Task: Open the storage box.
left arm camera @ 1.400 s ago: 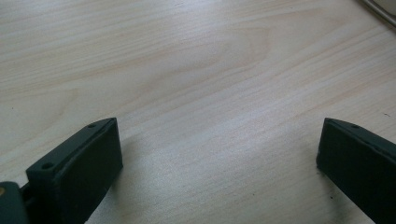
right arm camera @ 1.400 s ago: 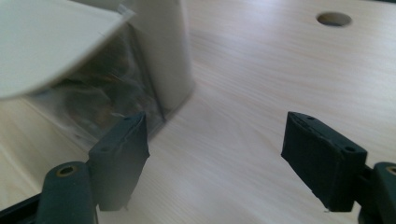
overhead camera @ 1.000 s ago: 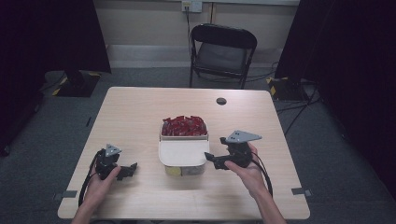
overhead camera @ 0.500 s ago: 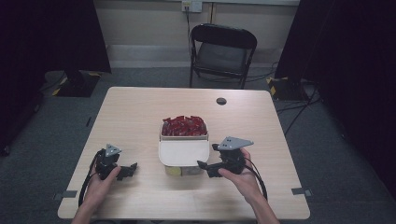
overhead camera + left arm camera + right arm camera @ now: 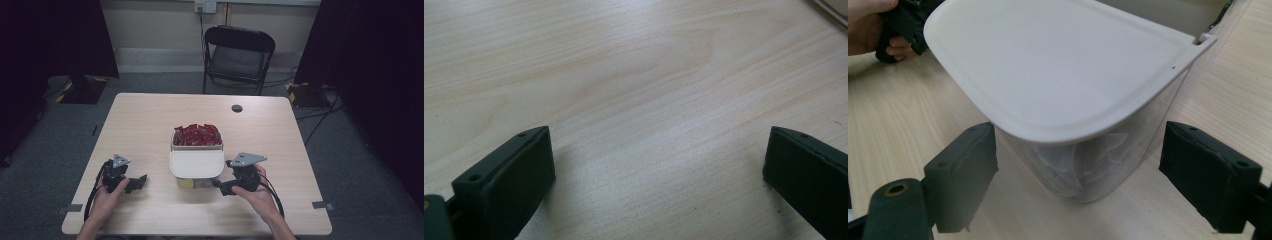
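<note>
left gripper (image 5: 136,183) sits low on the table (image 5: 150,125) near the front left, jaws spread wide over bare wood. mid-table there's a clear container (image 5: 196,172) with a white lid (image 5: 196,163), red packets (image 5: 196,134) behind it. right gripper (image 5: 224,186) is just beside the container, jaws wide, not gripping it.
</note>
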Action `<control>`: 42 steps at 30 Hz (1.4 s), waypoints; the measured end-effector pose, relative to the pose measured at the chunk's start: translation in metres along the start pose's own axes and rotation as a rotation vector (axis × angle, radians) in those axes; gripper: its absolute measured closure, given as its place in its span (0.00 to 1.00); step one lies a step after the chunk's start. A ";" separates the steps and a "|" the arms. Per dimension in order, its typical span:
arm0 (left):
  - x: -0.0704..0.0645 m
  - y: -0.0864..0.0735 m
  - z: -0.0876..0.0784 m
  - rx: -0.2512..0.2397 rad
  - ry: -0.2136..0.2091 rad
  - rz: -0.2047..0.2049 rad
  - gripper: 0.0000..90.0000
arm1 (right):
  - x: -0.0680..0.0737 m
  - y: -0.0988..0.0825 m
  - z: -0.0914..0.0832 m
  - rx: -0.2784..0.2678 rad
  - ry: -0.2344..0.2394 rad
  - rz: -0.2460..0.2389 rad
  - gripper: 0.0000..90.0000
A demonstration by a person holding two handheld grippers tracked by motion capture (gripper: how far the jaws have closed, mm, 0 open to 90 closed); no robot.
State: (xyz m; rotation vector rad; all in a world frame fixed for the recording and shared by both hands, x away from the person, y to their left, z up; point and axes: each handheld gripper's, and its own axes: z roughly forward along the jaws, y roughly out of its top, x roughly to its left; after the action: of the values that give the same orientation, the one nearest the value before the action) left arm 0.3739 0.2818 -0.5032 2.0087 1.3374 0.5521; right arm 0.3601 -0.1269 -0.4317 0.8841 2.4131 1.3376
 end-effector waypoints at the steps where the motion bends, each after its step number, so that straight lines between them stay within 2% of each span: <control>1: 0.000 0.000 0.000 0.000 0.000 0.001 0.00 | 0.000 0.000 0.000 -0.003 -0.005 -0.001 0.17; 12: 0.000 0.000 0.000 0.000 0.001 0.000 0.00 | 0.000 0.001 0.005 -0.004 -0.015 -0.005 0.17; 19: 0.000 0.000 0.000 0.000 0.000 0.000 0.00 | 0.000 0.003 0.001 -0.029 -0.016 -0.006 0.17; 31: 0.000 0.000 0.000 0.000 0.001 0.002 0.00 | -0.003 0.005 -0.002 -0.044 -0.014 0.002 0.16; 42: 0.000 0.000 0.000 0.000 -0.001 0.002 0.00 | -0.010 0.024 -0.007 -0.069 -0.028 -0.012 0.18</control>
State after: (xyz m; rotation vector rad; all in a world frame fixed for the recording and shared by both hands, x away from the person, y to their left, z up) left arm 0.3740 0.2820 -0.5032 2.0103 1.3344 0.5524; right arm 0.3740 -0.1283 -0.4084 0.8629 2.3326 1.3861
